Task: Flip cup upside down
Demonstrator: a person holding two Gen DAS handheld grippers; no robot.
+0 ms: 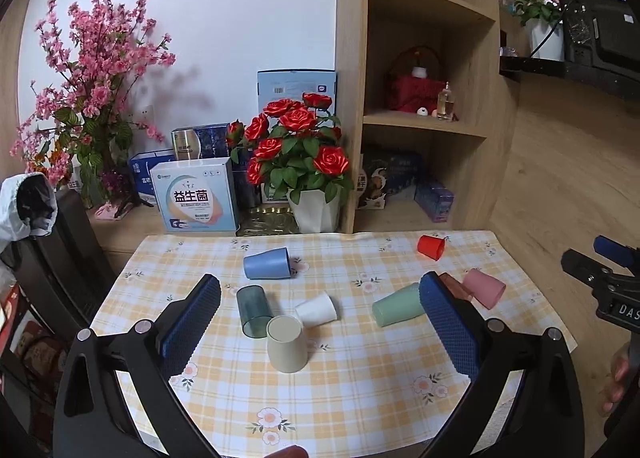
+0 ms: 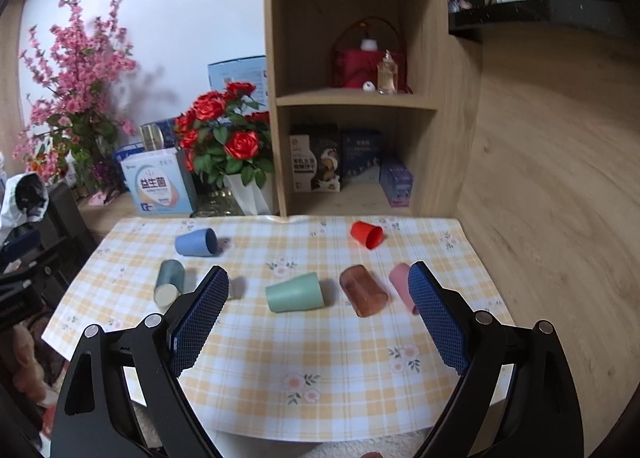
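Both grippers hovering above worktop (image 2: 256, 378), jaws spread wide, empty. Green cup (image 2: 295, 292) lying on its side, long axis crosswise, mouth probably toward brown cup (image 2: 364, 290). Right gripper (image 2: 318, 318) sitting nearer; left gripper (image 1: 320, 322) facing beige cup (image 1: 286, 343).

The tablecloth (image 1: 360, 398) is yellow-and-white check with small pink flowers. On it lie cups in cream (image 1: 286, 344), white (image 1: 317, 310), smoky teal (image 1: 253, 311), blue (image 1: 267, 263), mint green (image 1: 397, 305), translucent brown (image 2: 364, 290), pink (image 1: 485, 288) and red (image 1: 431, 246). The gripper pads (image 1: 191, 322) are blue with a fine dotted texture, the arms black.
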